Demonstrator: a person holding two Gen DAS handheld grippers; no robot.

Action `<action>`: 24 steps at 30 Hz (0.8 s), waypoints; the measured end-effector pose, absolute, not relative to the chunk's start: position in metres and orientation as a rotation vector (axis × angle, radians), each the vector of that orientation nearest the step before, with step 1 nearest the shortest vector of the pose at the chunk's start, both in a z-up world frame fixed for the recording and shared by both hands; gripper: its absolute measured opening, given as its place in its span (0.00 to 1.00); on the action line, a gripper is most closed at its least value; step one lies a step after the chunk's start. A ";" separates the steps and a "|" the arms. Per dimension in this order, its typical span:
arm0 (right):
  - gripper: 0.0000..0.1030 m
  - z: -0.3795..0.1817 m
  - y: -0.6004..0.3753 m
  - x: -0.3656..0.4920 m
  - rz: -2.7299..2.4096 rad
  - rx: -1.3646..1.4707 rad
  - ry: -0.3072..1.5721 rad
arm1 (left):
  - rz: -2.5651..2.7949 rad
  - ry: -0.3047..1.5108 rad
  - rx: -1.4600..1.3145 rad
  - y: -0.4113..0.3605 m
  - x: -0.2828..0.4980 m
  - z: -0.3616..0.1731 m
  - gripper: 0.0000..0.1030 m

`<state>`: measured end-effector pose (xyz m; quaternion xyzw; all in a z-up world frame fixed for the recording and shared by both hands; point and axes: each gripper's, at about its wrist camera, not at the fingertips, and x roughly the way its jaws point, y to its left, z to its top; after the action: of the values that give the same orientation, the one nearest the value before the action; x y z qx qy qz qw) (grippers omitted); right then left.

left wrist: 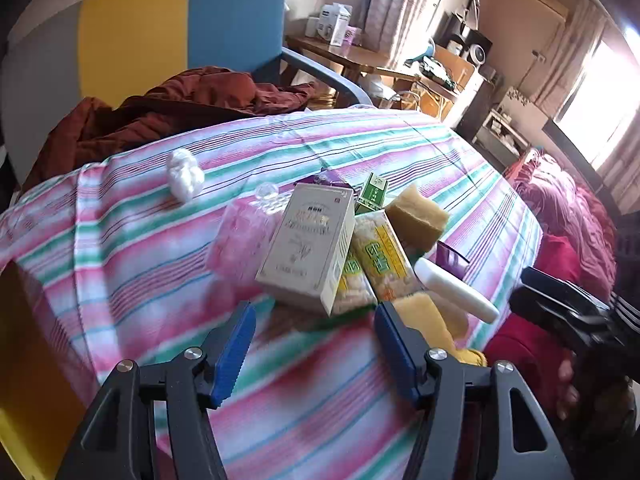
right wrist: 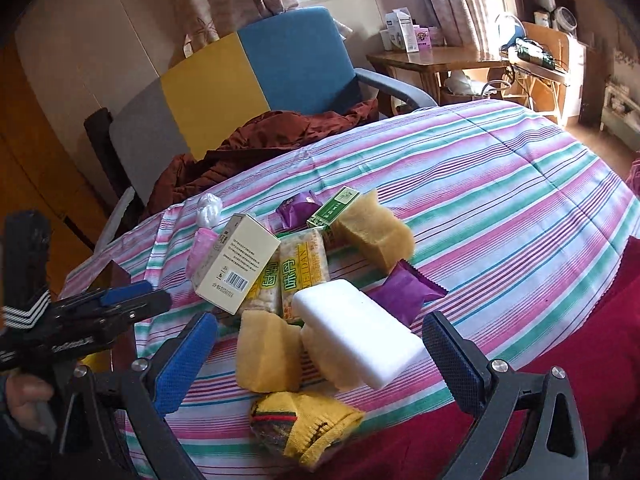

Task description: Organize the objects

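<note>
pile of small things on a striped sheet (right wrist: 500,184) over a bed, near its front edge.

left gripper (left wrist: 316,344): jaws apart, holding nothing, hovering just short of the pile, blue pads either side of the cream box (left wrist: 308,248). seen from the right wrist too, low at left (right wrist: 120,304), with a hand (right wrist: 24,396) on its grip.

right gripper (right wrist: 320,356): jaws wide apart, empty, flanking the near end of the pile; white block (right wrist: 356,336) and a yellow sponge (right wrist: 268,352) between the pads, touching neither.

in the pile: cream box tilted, leaning on two snack bars (right wrist: 296,276) lying side by side; green box (right wrist: 334,208) behind them; larger tan sponge (right wrist: 374,236) to the right of it; purple packet (right wrist: 408,288) beside the white block, another purple packet (right wrist: 298,210) farther back. pink bag (left wrist: 240,240) left of the cream box. white wad (left wrist: 185,174) apart from the rest, toward the far left. yellow knit sock (right wrist: 308,424) nearest the front edge, just below the sponge.

behind the bed: chair (right wrist: 256,76) in grey, yellow and blue with a rust-red jacket (right wrist: 256,148) heaped on it.
</note>
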<state>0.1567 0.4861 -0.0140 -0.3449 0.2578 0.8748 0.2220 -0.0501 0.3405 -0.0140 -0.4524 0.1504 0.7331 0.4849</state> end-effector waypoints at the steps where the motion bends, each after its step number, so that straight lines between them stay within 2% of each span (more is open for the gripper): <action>1: 1.00 -0.014 0.486 0.157 2.428 -0.951 0.727 | 1.779 0.383 -1.103 0.348 -0.053 -0.018 0.61; 9: 1.00 -0.016 0.491 0.161 2.441 -0.916 0.791 | 1.735 0.470 -1.137 0.387 -0.075 -0.049 0.61; 20: 1.00 -0.018 0.495 0.160 2.453 -0.920 0.828 | 1.660 0.420 -1.142 0.396 -0.086 -0.048 0.61; 24: 1.00 -0.019 0.496 0.159 2.453 -0.922 0.843 | 1.592 0.360 -1.157 0.395 -0.092 -0.044 0.70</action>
<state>0.1592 0.4959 -0.0186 -0.3287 0.3003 0.8744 0.1930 -0.0922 0.3947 -0.0444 -0.4865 0.1513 0.6699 0.5400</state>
